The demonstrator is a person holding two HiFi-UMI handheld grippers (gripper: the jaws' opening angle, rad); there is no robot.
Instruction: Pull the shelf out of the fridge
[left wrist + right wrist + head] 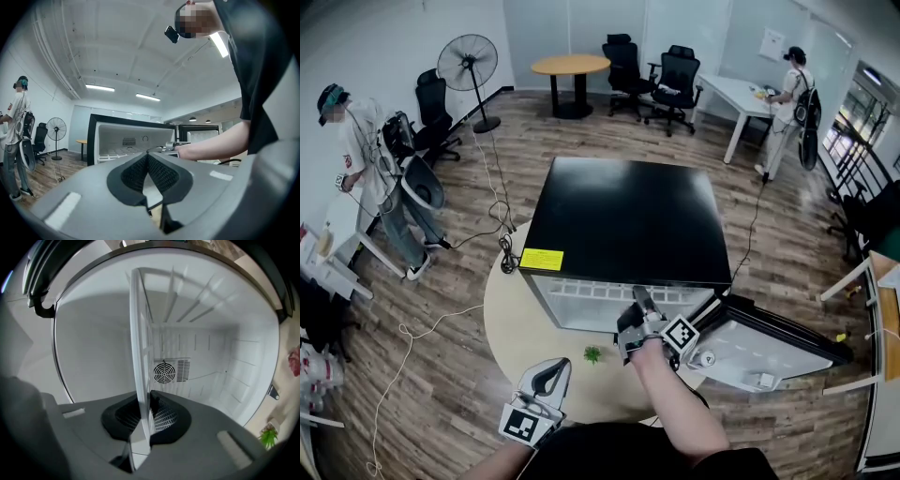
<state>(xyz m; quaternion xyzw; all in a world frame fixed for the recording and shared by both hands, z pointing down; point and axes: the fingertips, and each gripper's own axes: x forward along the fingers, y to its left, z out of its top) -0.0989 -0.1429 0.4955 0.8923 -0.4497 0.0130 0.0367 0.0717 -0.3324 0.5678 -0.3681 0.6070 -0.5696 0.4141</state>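
A black mini fridge (623, 220) stands on a round table with its door (769, 342) swung open to the right. Its white wire shelf (600, 292) shows at the open front. My right gripper (639, 302) reaches into that opening and is shut on the shelf's front edge. In the right gripper view the shelf (139, 357) runs edge-on between the pads of the right gripper (144, 404), with the fridge's white back wall and vent beyond. My left gripper (549, 373) hangs lower, near my body, shut and holding nothing. In the left gripper view the left gripper (147, 157) faces the fridge.
A small green sprig (593, 354) lies on the beige round table (511, 319) in front of the fridge. A cable (499, 220) trails off the table's left side. A standing fan (469, 64), office chairs, desks and two people stand farther off.
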